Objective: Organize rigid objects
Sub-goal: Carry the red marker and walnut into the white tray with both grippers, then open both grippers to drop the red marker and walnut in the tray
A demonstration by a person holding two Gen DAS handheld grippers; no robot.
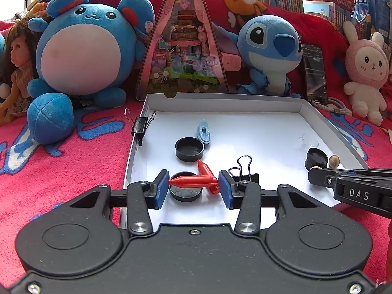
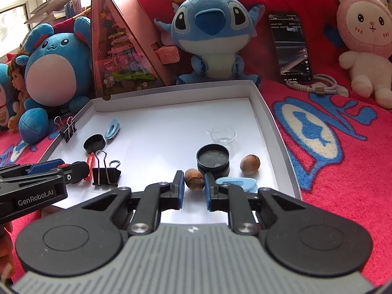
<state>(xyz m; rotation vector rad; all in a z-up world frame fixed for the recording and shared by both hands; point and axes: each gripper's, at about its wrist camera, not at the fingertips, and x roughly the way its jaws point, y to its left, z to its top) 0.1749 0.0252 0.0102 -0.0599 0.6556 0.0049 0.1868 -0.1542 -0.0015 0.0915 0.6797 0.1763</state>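
A white shallow box lid (image 1: 220, 103) (image 2: 171, 98) holds small items. My left gripper (image 1: 193, 186) is shut on a red plastic piece (image 1: 193, 180), held just above a black round cap (image 1: 186, 193). Another black cap (image 1: 189, 149), a light blue clip (image 1: 203, 131) and a black binder clip (image 1: 245, 174) lie nearby. My right gripper (image 2: 194, 183) has its pads either side of a brown hazelnut (image 2: 194, 179), touching or nearly so. A second hazelnut (image 2: 250, 163), a black lidded cap (image 2: 213, 160), a clear small cup (image 2: 221, 134) and a blue clip (image 2: 238, 183) lie beside it.
The box sits on a red patterned blanket (image 2: 330, 147). Plush toys (image 1: 83, 49) (image 2: 210, 31), a pink triangular toy box (image 1: 183, 44), a phone (image 2: 291, 46) with cable and a doll stand behind. A binder clip (image 1: 140, 125) grips the lid's left wall.
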